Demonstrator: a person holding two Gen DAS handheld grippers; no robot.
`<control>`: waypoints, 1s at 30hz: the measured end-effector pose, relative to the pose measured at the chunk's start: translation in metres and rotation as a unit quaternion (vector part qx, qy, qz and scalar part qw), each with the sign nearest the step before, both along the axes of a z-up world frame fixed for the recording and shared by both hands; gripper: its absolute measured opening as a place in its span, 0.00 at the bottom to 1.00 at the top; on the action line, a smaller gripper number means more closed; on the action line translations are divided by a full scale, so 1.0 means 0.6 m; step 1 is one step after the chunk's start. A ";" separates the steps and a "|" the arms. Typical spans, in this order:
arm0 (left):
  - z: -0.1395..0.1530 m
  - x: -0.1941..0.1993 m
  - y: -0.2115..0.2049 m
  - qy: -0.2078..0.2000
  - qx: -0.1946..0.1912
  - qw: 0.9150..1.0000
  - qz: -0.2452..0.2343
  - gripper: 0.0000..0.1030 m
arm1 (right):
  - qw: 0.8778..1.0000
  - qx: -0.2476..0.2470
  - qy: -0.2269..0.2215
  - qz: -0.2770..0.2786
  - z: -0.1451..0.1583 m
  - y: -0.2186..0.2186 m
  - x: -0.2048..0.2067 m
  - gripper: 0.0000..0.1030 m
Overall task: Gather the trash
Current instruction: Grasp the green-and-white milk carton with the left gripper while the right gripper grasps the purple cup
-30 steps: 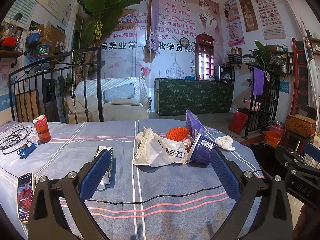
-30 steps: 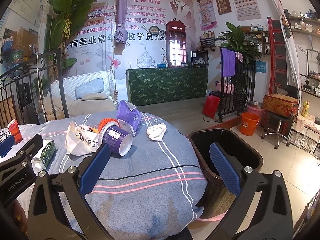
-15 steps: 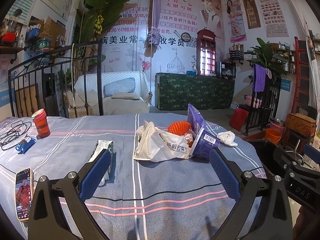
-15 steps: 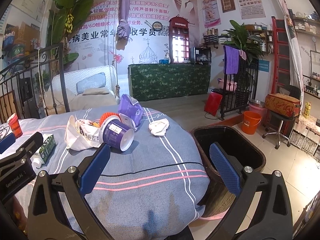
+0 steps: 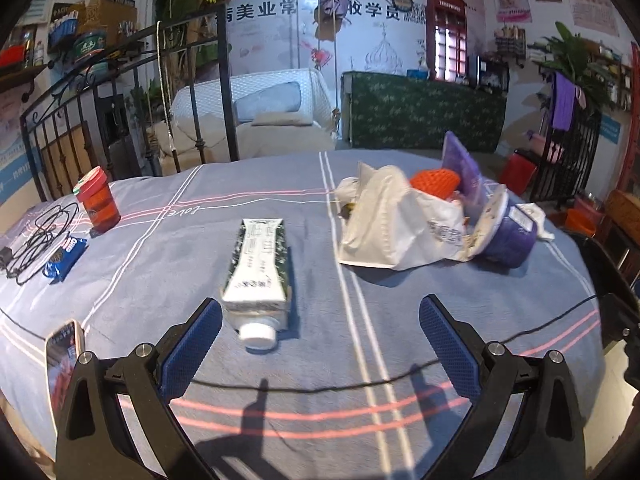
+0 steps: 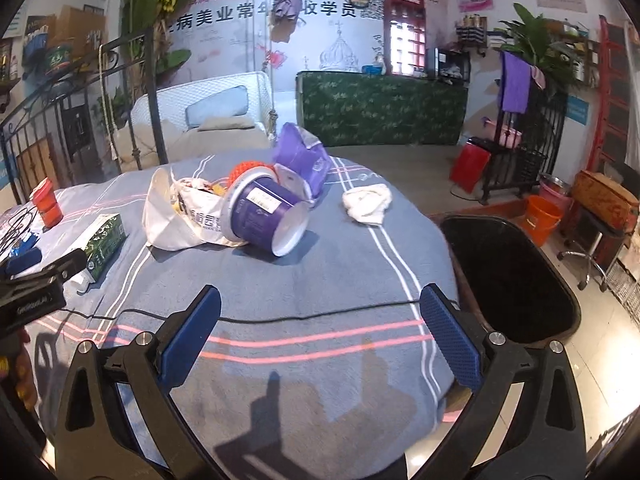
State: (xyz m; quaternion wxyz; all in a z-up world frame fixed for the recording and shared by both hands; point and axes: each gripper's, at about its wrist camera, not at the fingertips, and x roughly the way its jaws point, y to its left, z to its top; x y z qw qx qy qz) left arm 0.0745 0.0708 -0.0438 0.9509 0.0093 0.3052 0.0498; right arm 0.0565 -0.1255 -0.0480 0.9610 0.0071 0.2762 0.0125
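Observation:
A green-and-white milk carton (image 5: 258, 268) lies on the grey striped bed (image 5: 280, 360), cap toward me, just ahead of my open, empty left gripper (image 5: 320, 320). To its right lies a trash pile: white plastic bag (image 5: 396, 224), orange foam net (image 5: 434, 180), purple bag (image 5: 464, 168), and purple tub (image 5: 510, 236) on its side. In the right wrist view my open, empty right gripper (image 6: 320, 320) hovers over the bed before the purple tub (image 6: 266, 214). A crumpled white tissue (image 6: 366, 202) lies beside it. A black trash bin (image 6: 508, 280) stands at the bed's right edge.
A red cup (image 5: 96, 200), a blue snack packet (image 5: 66, 254), a black cable coil (image 5: 36, 236) and a phone (image 5: 64, 364) lie at the bed's left. A thin black cable (image 6: 280, 318) crosses the bed. An iron headboard (image 5: 120, 92) stands behind.
Both grippers have risen and tilted down over the bed. The left one has shifted so the milk carton now lies between its fingers' line rather than behind the left finger.

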 end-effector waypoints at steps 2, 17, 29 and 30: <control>0.002 0.023 0.017 0.024 0.001 1.000 0.000 0.95 | 1.000 -0.012 0.009 0.013 0.000 0.011 0.011 0.95; -0.031 0.168 0.094 0.177 -0.037 0.983 -0.019 0.85 | 0.988 0.061 0.138 0.026 0.004 0.013 0.121 0.95; -0.056 0.182 0.114 0.219 -0.081 0.972 -0.006 0.51 | 0.988 0.064 0.140 0.014 0.000 0.019 0.142 0.95; -0.055 0.178 0.116 0.216 -0.087 0.973 -0.004 0.49 | 0.988 0.065 0.141 0.014 0.000 0.019 0.144 0.96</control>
